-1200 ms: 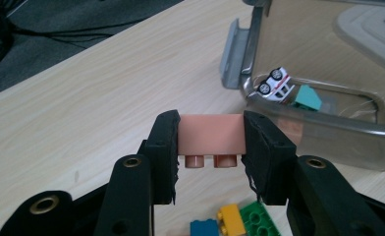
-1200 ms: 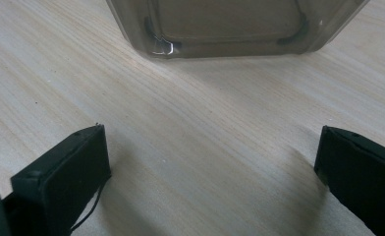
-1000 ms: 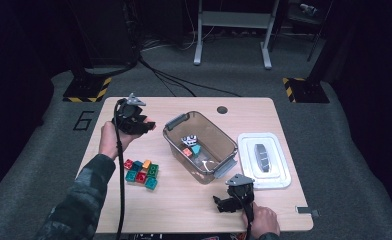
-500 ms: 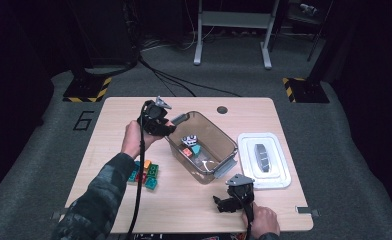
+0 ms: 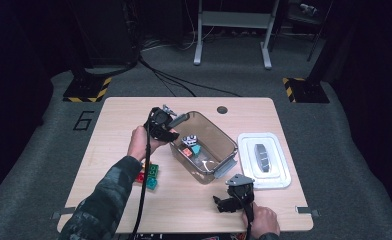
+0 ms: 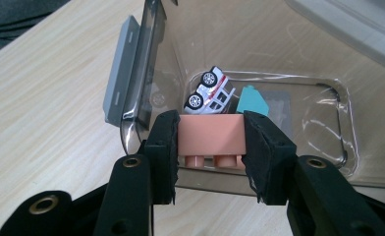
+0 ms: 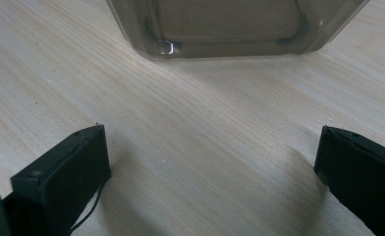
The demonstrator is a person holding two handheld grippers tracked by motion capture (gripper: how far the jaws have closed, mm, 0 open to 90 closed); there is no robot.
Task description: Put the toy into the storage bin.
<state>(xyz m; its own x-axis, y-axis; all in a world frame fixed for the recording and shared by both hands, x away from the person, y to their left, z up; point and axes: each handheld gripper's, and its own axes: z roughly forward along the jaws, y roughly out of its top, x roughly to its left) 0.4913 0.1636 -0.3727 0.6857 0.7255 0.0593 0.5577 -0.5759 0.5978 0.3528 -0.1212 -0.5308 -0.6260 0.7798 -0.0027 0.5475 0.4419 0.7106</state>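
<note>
the left gripper (image 5: 170, 131) has swung right from the table's upper left to the bin (image 5: 224, 165) rim, clamped on a pink brick (image 6: 211, 134) for dropping in; the right gripper (image 5: 227, 204) rests, jaws apart.

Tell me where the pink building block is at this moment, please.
In the left gripper view, the pink building block is clamped in the left gripper, over the near rim of the clear plastic bin, just before the toy car.
</note>
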